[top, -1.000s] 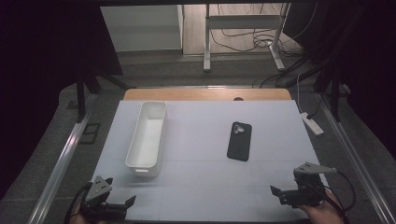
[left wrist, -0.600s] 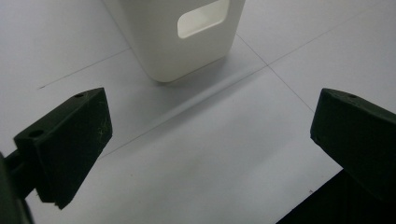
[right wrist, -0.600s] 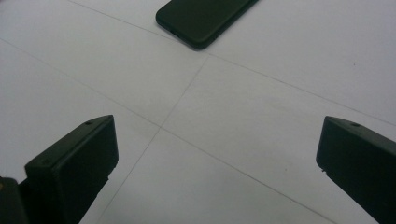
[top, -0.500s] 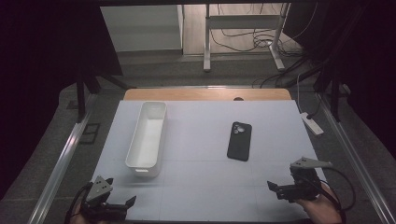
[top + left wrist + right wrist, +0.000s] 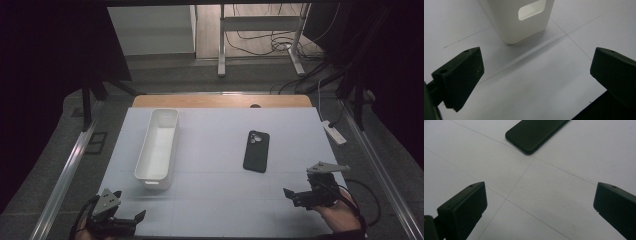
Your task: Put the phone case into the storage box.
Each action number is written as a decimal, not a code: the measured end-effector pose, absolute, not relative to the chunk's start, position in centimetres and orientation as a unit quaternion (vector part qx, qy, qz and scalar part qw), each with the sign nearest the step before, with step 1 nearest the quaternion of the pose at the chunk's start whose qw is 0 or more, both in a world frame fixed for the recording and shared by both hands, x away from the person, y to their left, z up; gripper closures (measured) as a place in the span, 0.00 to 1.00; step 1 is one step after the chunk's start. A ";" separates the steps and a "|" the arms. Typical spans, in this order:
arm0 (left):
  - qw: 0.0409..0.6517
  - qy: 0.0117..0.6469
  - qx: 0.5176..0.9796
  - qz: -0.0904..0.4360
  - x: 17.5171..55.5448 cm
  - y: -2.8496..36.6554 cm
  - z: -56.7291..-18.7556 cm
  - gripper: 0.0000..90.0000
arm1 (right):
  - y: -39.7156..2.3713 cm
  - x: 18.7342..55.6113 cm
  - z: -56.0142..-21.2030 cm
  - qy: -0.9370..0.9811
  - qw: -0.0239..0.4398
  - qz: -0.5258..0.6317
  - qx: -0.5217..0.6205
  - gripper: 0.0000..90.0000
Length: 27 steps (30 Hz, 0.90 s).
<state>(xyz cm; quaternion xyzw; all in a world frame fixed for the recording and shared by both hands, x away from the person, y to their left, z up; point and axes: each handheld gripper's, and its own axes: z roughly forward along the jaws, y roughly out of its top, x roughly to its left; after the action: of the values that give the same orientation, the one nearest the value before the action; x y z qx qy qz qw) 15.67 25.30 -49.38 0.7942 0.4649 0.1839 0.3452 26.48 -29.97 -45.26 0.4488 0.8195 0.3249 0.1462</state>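
Since a second ago the right gripper (image 5: 300,194) has crept forward and leftward from the table's (image 5: 215,210) near right corner toward the black slab-shaped phone (image 5: 256,150) — its jaws stay wide apart, nothing between them. The left gripper (image 5: 127,220) has kept to the near left corner, jaws likewise spread. The long white plastic bin (image 5: 157,148) sits left of centre, empty, the phone well apart toward the right edge.
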 end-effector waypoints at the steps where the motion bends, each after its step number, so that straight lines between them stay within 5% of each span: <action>1: 0.345 0.465 0.794 0.184 15.7 25.3 -49.4 0.00 | -29.9 26.6 -45.3 0.821 0.146 0.324 0.447 0.00; 27: 0.343 0.463 0.797 0.183 15.7 25.2 -49.4 0.00 | -28.5 29.7 -45.4 0.830 0.129 0.330 0.431 0.00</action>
<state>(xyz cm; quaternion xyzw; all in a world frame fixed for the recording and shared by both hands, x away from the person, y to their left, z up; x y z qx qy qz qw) 15.70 25.23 -49.41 0.7966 0.4627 0.1825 0.3435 29.73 -28.49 -45.35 0.4312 0.8296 0.3304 0.1293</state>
